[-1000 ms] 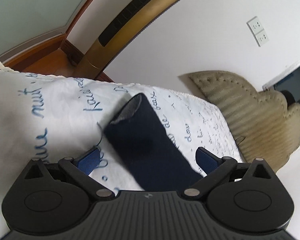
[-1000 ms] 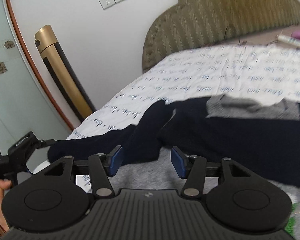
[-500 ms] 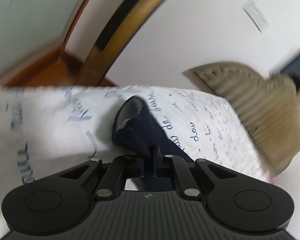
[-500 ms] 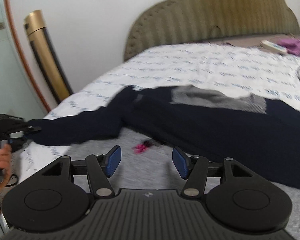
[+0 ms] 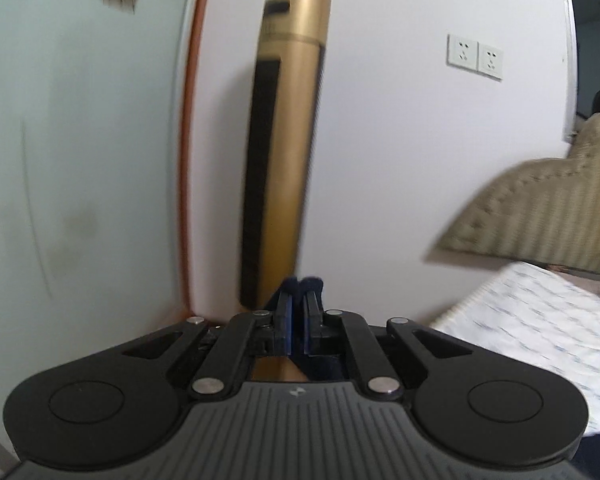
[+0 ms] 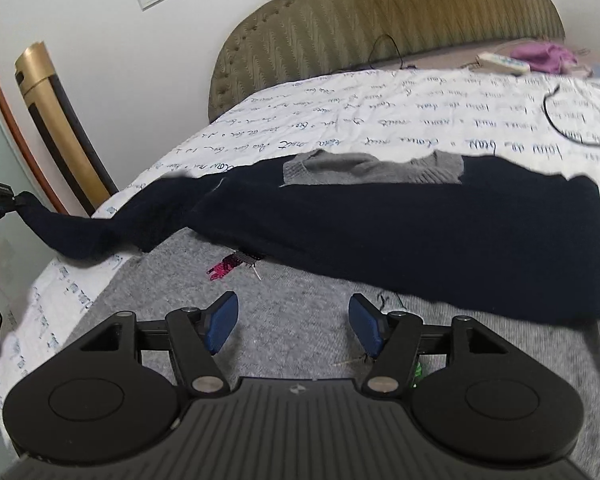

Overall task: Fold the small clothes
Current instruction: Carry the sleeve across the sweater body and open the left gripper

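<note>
Sleeve (image 6: 80, 236) of the navy sweater (image 6: 420, 236) is pinched between the closed fingers of the left gripper (image 5: 299, 300), stretched off the bed's (image 6: 340, 120) edge. Right gripper (image 6: 293, 322) hovers wide apart, empty, over grey knit (image 6: 300, 300); the sweater's body lies just beyond its fingertips.

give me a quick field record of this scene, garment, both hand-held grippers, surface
garment: navy sweater with grey collar, spread across the bed
sleeve: navy sleeve stretched off toward the bed's edge
left hand-held gripper: shut on the sleeve end, lifted, facing the wall
right hand-held gripper: open, over a grey knit, holding nothing
surface: white bedspread with blue script
</note>
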The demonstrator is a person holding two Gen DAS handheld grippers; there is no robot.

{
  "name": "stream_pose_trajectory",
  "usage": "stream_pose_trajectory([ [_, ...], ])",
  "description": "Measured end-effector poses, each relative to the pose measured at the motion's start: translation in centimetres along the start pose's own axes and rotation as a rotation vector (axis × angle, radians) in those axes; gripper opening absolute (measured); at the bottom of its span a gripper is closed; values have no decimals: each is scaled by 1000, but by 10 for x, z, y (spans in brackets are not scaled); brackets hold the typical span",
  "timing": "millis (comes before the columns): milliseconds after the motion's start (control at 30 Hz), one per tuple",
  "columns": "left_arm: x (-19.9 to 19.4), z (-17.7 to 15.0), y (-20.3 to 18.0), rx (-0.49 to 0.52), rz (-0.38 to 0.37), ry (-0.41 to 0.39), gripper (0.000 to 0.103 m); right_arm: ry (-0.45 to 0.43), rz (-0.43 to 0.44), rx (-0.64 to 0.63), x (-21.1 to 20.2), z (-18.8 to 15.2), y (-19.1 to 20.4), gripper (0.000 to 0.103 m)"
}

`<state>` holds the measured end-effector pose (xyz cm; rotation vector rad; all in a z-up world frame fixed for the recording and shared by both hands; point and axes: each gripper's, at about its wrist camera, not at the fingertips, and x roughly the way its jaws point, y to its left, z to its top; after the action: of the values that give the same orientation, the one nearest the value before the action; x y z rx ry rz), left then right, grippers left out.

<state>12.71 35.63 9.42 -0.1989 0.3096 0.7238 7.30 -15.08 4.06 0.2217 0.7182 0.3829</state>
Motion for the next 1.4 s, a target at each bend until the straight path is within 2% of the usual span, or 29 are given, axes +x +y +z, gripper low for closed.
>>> stream_pose_trajectory([
  [100,3,10,-12,76,90,-82,5,-8,-7,1,-3,-1,-3,67],
  [167,4,15,-19,80,105,-96,5,-8,-7,14,-4,-2,-6,68],
  [333,-11,18,-48,90,-51,-41,5,-4,11,52,-4,-3,-12,68],
  [433,-22,9,-57,61,-206,73,5,-11,10,50,-7,-3,-12,68],
  [500,-21,2,-55,-14,-323,195,5,-12,12,47,-9,-5,-13,70],
  [633,-7,-26,-31,-126,-403,408,10,-1,1,46,-11,-9,-17,72],
  [733,15,-56,3,-283,-450,596,30,6,-1,54,-12,-11,-21,72],
  [767,19,-67,16,-339,-469,639,45,8,-1,57,-11,-12,-21,73],
  [800,24,-79,28,-404,-481,676,65,10,-1,60,-10,-13,-22,73],
  [833,28,-89,39,-470,-483,694,71,14,-1,65,-9,-13,-23,73],
  [867,31,-97,47,-533,-490,698,75,17,0,71,-8,-14,-23,73],
  [1033,51,-111,61,-746,-539,672,76,21,0,65,-5,-14,-20,73],
  [1200,83,-107,61,-915,-506,614,75,20,0,72,-3,-15,-18,74],
  [1233,87,-105,63,-949,-496,604,72,20,0,70,-3,-15,-18,74],
  [1300,97,-103,63,-985,-449,591,33,23,-1,64,-3,-16,-17,74],
  [1333,101,-101,59,-974,-435,588,26,24,0,60,-3,-16,-17,74],
  [1367,100,-98,56,-944,-423,582,13,26,1,57,-4,-16,-17,74],
  [1400,98,-93,51,-893,-408,573,6,27,0,55,-4,-16,-17,74],
])
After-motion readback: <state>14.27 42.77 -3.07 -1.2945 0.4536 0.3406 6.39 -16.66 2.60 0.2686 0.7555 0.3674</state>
